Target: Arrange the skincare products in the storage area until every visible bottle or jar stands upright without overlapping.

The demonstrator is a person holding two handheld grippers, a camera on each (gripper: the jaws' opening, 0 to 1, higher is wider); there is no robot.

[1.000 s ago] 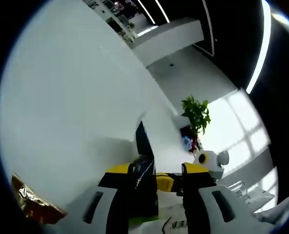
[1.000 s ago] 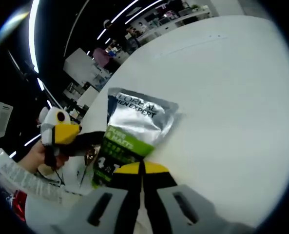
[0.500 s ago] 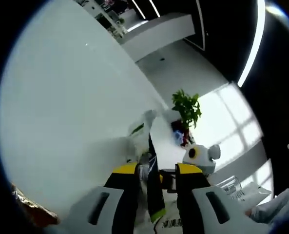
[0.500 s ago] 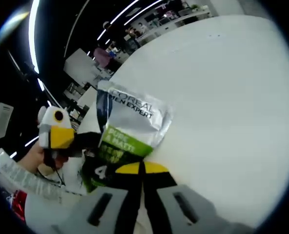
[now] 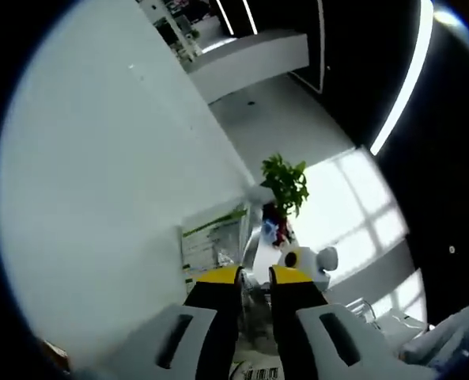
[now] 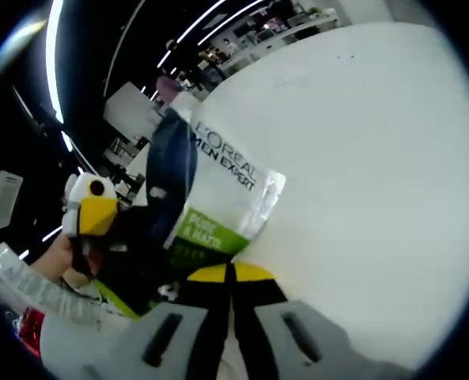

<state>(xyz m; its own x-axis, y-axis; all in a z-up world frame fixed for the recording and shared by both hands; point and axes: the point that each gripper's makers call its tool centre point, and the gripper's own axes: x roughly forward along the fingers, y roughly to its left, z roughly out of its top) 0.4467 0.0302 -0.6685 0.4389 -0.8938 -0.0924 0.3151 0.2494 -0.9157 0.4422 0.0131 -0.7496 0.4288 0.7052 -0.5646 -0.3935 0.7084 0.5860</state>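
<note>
**Skincare pouch held off the table between two grippers**

The skincare pouch [image 6: 218,198], a silver and dark-blue foil pack with a green band, hung above the white table [image 6: 361,158], gripped at both ends. Nearest in the right gripper view, the right gripper [image 6: 228,273] had its yellow-tipped jaws pressed together on the pouch's lower edge, no gap showing between them. To the left, the left gripper [image 6: 92,218] held the pouch's far-left side, a hand behind it. In the left gripper view, the left gripper [image 5: 252,277] had its jaws drawn close, with the pouch [image 5: 210,237] pinched between them and rising beyond the tips over the table [image 5: 100,158]; farther off stood a green plant [image 5: 285,180] by bright windows.

The pouch looked light, thin and limp, its foil creased and curling, so it would likely sag or fold when let go at one end. Its glossy skin seemed slippery; the sealed flat edges appeared the firmest places to grip. Standing it upright would probably call for setting its bottom seam flat on the table.
</note>
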